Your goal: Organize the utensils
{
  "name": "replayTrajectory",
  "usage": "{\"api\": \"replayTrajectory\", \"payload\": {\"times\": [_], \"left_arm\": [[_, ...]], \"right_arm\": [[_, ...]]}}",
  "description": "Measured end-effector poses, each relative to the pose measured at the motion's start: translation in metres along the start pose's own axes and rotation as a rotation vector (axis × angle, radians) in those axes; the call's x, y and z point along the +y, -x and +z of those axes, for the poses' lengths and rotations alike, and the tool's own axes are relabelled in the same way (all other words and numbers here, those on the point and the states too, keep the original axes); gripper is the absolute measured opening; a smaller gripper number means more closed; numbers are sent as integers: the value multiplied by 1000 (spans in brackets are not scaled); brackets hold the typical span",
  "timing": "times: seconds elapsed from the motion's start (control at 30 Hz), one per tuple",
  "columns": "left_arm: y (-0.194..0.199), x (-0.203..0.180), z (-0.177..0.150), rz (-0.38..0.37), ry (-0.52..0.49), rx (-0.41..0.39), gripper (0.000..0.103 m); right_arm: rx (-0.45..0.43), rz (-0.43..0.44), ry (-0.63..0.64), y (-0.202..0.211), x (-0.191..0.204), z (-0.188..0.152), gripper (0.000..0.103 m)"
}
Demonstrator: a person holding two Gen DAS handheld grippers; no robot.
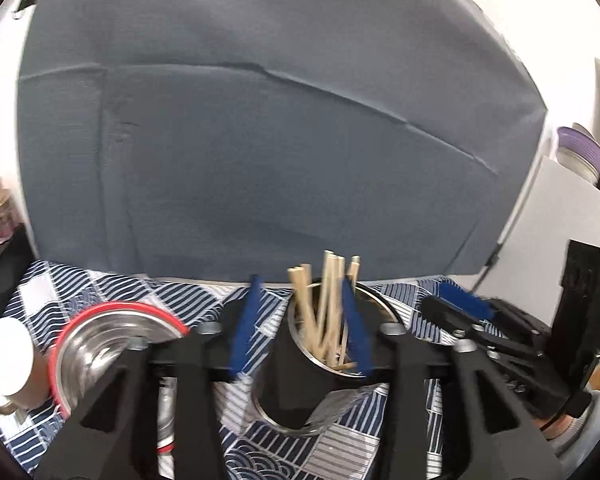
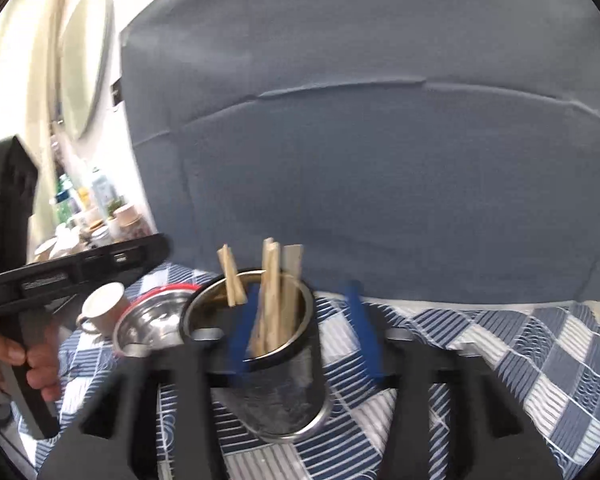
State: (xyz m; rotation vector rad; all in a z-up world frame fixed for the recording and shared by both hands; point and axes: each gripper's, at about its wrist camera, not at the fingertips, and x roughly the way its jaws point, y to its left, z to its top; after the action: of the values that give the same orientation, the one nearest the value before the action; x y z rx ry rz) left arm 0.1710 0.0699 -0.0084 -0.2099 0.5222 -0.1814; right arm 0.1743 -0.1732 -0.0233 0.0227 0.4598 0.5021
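On the checked cloth of the bench, a metal cup [image 1: 300, 380] of wooden chopsticks [image 1: 328, 304] stands between the left hand-held gripper [image 1: 300, 320] fingers, jaws wide, gripping nothing. Right hand-held gripper [image 2: 304, 328] likewise open, empty, cup partly between its fingers. Judgement: close low on the cup wall, clear of sticks, keep it upright.

- One steel holder [image 1: 300, 392] stands on the checked cloth [image 1: 112, 284], packed with wooden chopsticks [image 1: 328, 308]; blur defeats an exact count.
- One red-rimmed steel bowl [image 1: 100, 340].
- One small white cup [image 1: 6, 356].
- Two grippers: left gripper [image 1: 300, 320], right gripper [image 2: 304, 328].
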Motion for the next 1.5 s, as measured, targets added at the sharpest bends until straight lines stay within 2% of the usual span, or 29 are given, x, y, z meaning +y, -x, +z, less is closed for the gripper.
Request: {"api": "replayTrajectory", "payload": {"times": [0.03,0.1,0.13,0.2,0.27,0.43,0.67,0.8,0.93,1.03,1.13,1.3,1.5], "left_arm": [[2,2,1,11,4,6,67],[7,6,3,35,3,25,74],[8,8,4,45,3,40,82],[11,11,4,63,11,67,89],[17,13,3,76,0,74,98],[25,11,-8,107,-32,120,97],[38,3,-37,136,-12,209,97],[51,-6,-55,178,-37,207,97],[62,-21,-67,148,-61,234,97],[77,-36,-71,144,-89,208,97],[90,-46,-74,143,-99,210,97],[107,-47,-72,150,-26,224,97],[121,-51,-71,193,-8,257,97]], "right_arm": [[2,-10,-7,3,-2,2,50],[19,-20,-25,6,-5,5,66],[27,-26,-31,8,-5,7,69],[33,-39,-33,13,-4,10,83],[42,-55,-30,16,-2,11,86],[82,-94,-46,25,1,5,89],[195,-159,-68,45,8,-14,90],[229,-166,-104,62,13,-25,90],[280,-178,-147,77,13,-31,90],[324,-186,-187,90,12,-36,90],[339,-195,-204,107,13,-39,90],[334,-204,-174,131,25,-36,91],[314,-225,-166,154,40,-33,91]]}}
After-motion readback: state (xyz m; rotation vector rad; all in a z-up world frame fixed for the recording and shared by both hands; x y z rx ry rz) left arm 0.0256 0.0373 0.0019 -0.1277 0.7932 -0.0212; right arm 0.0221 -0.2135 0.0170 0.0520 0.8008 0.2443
